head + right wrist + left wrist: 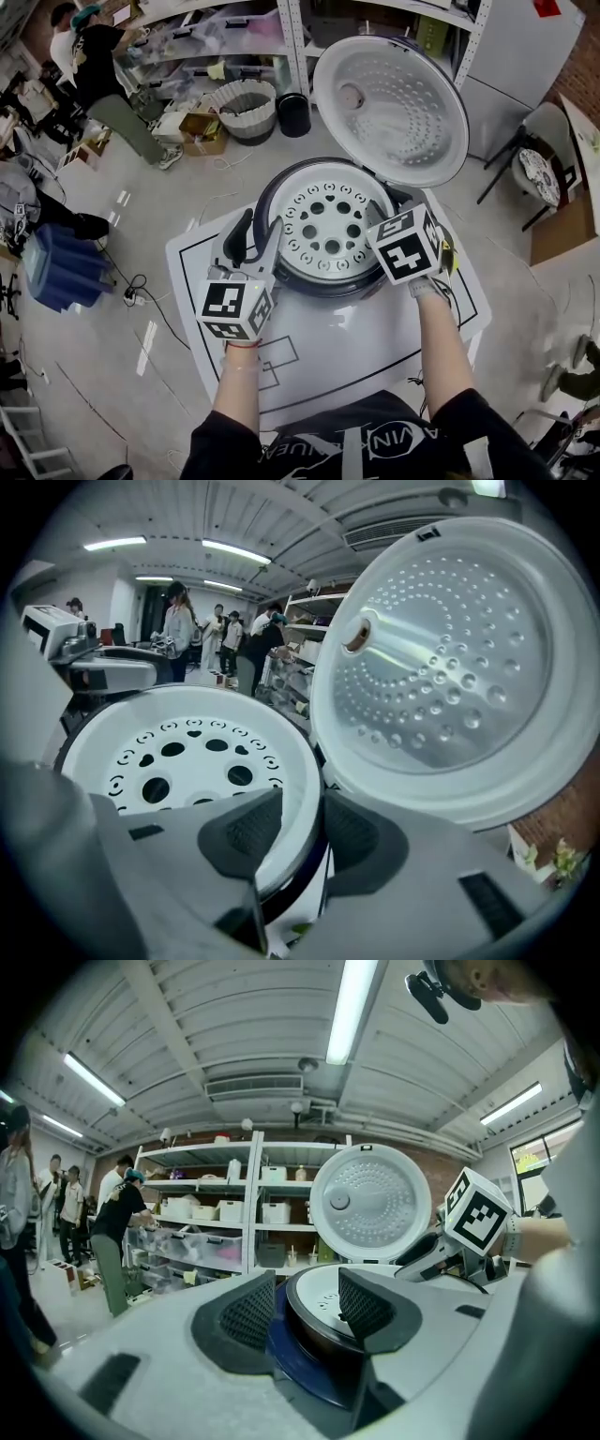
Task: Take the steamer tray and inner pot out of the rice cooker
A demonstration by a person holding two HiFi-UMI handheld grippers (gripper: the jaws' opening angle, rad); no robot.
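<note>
Head view looked steeply down; left and right gripper views closely faced the shared rice cooker (323, 284) from opposite sides.

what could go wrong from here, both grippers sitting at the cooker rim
1. The left gripper and right gripper each have open jaws straddling the tray rim and the dark pot rim together. Closing here may clamp both, so the pot comes up with the tray.
2. The raised lid stands close behind the right gripper; a lift could knock it.
3. If one side grips first, the tray may tilt or slip.
</note>
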